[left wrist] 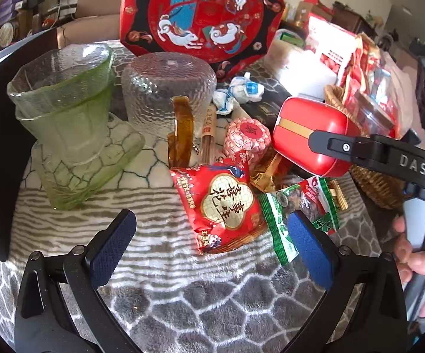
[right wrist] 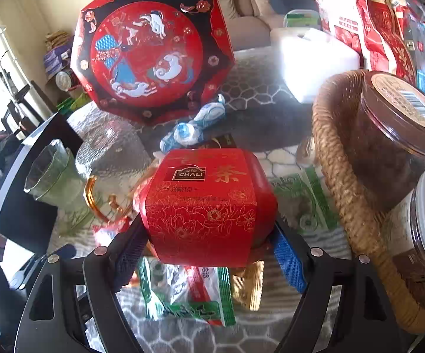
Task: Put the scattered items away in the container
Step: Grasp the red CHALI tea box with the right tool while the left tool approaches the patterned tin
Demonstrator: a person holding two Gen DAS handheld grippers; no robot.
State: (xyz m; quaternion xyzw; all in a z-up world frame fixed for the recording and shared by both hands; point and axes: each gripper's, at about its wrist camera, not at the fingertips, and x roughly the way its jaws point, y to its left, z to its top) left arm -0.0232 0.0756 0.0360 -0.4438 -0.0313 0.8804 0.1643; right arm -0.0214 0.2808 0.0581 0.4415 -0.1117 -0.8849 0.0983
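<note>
We grip the red tin (right wrist: 206, 206) between our right fingers (right wrist: 289, 257), just left of the basket (right wrist: 339, 182) and above the green packets. Our left fingers (left wrist: 112, 247) stand open, empty, left of the tin.

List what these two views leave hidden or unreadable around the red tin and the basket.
- Right wrist view: the wicker basket runs off the right edge, its inside blocked by the brown jar.
- Right wrist view: the red tea tin hides the items under it.
- Left wrist view: the white box is washed out by glare.
</note>
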